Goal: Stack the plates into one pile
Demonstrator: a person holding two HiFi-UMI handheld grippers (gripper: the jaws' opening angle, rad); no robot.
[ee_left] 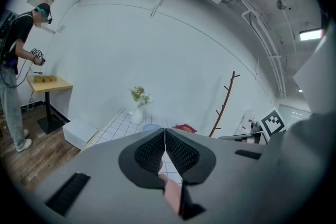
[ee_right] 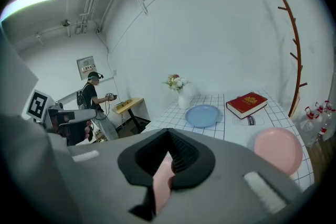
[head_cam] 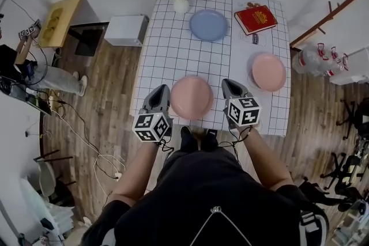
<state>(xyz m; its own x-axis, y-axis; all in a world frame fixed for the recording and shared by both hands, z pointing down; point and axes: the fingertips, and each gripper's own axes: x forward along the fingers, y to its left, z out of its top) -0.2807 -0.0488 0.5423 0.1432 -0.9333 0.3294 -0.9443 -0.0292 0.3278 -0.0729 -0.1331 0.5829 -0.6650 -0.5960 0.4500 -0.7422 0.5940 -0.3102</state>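
Fingers (ee_left: 149,153) together; round pink plate (head_cam: 191,97), seemingly plain.

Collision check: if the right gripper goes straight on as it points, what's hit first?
Probably the checked tabletop beside the near pink plate, short of the blue plate; depth is unclear.
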